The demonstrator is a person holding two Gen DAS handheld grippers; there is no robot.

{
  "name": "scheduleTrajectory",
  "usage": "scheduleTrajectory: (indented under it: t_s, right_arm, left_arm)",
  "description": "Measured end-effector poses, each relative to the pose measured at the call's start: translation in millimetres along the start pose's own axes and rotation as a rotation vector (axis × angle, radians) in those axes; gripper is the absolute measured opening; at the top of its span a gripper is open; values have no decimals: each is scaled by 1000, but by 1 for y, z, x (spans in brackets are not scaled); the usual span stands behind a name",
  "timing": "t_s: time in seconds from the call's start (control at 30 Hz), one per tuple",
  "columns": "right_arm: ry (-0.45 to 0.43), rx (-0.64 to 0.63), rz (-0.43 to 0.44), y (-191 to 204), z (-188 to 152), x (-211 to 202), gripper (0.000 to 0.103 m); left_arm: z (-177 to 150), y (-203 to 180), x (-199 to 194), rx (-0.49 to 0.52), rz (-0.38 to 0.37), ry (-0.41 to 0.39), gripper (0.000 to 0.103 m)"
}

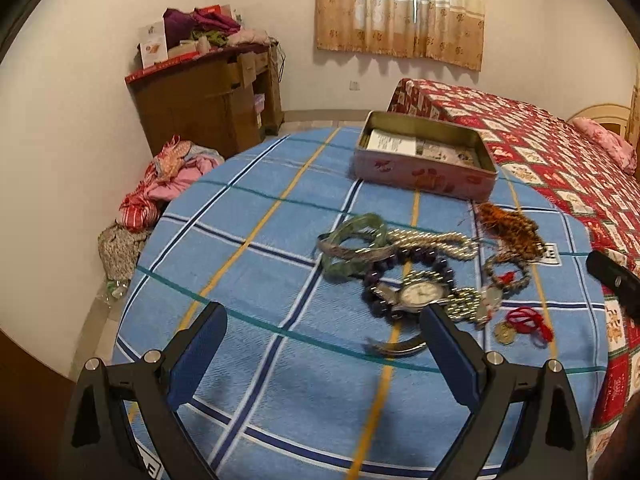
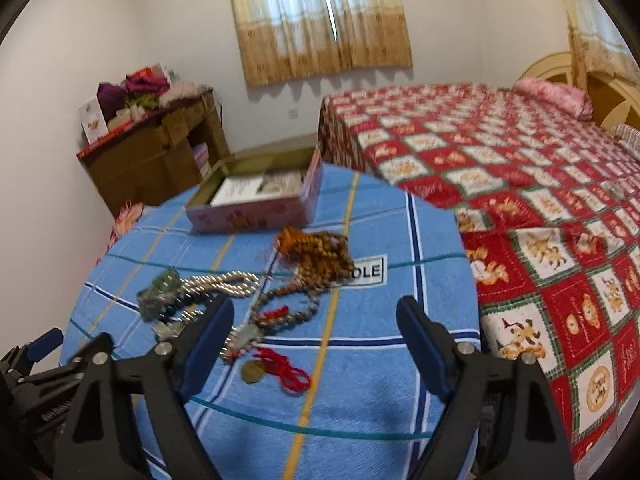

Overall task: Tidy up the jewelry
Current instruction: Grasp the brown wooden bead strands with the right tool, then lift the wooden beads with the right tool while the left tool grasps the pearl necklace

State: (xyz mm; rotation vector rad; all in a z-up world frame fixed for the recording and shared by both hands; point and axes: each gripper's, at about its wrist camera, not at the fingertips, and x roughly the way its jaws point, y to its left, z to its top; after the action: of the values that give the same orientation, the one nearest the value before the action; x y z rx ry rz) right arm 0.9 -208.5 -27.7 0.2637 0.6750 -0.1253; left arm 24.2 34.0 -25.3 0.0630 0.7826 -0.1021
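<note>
1. Left gripper [image 1: 324, 328] hangs wide open over the blue checked tabletop [image 1: 256, 264], nothing between its pads
2. Right gripper [image 2: 316, 322] also spread, holding nothing
3. Jewelry heap – wristwatch [image 1: 420, 294], pearl necklace [image 1: 432, 240], red cord [image 2: 290, 372] – lies loose just in front of the open pink tin [image 1: 420, 176]

Shiny metal tin [image 1: 424, 174] on coarse woven cloth [image 1: 248, 272].

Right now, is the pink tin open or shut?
Open: the pink tin has no lid, and printed cards show inside.
</note>
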Motion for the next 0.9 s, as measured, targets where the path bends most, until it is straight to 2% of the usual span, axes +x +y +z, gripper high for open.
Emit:
scheduleTrajectory:
  t_s: [0.17,0.37,0.57,0.63,0.73,0.83,0.9]
  right_arm:
    - [142,-14,57,-13,30,48,84]
    - [219,-111,42,3,44,106,84]
    - [249,-174,20,5,39,129,82]
    - [252,-190,4,3,38,134,75]
    - [251,-203,31,3,44,135,40]
    - [228,-91,106,-10,54,126,33]
    - [177,9,213,-21,62,108,33]
  left_arm:
    - [5,20,16,-50,4,25,97]
    - [13,39,29,-74,5,40,97]
    - [19,45,37,-52,1,30,97]
    - [21,43,41,-52,-8,37,97]
    - [22,42,46,-62,-27,53,97]
    - [22,40,47,-68,-38,54,97]
    - [22,40,46,-64,-38,47,97]
